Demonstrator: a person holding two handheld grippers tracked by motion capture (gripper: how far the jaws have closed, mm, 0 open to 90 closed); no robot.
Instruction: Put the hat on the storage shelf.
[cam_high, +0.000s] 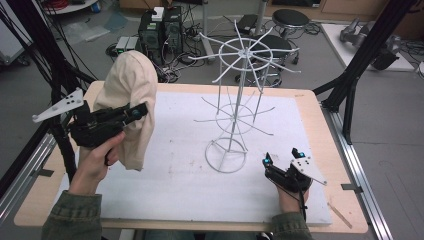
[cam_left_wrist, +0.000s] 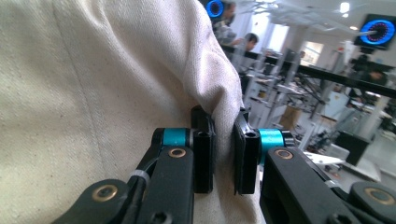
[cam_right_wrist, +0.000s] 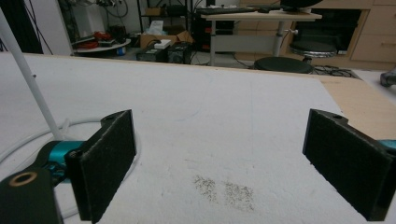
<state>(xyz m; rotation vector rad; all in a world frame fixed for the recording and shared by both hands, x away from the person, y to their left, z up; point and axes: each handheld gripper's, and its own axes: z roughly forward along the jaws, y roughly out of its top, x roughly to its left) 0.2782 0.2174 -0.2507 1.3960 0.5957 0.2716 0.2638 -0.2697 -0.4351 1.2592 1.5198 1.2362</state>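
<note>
Fingers, left gripper (cam_left_wrist: 224, 156): black pads (cam_left_wrist: 204, 158) drawn narrow, pinching a fold of cream cloth (cam_left_wrist: 93, 93) between them; the fabric bulges out above the pinch and runs down between the jaws.

Fingers, right gripper (cam_right_wrist: 219, 163): foam-faced pads (cam_right_wrist: 109, 161) spread wide, nothing between them; they rest low over the white mat (cam_right_wrist: 224, 121), a faint grey smudge (cam_right_wrist: 224, 189) just ahead.

Left gripper, high view (cam_high: 136, 112): held up off the table at its left side in the person's left hand (cam_high: 95, 160), pointing toward the middle. The cloth (cam_high: 130, 95) hangs from it, draped in a rounded hump above the jaws and falling to a loose lower edge near the mat.

Right gripper, high view (cam_high: 280, 162): at the near right of the mat, well apart from the cloth.

Cloth, handling (judged): light, soft, limp woven fabric with no stiffness of its own; not fragile, not slippery against the pads. It will sag and swing from whatever point is pinched. Best taken at a hem or a gathered fold; a second hold on the free lower edge would spread it.

Rack (cam_high: 235, 100): white wire stand, ring base on the mat, radiating arms on tiers, between the two grippers and farther back. Bare.

Table (cam_high: 320, 115): pale wood edge showing round the mat.

Beyond: floor with cables, stools (cam_high: 290, 19).
</note>
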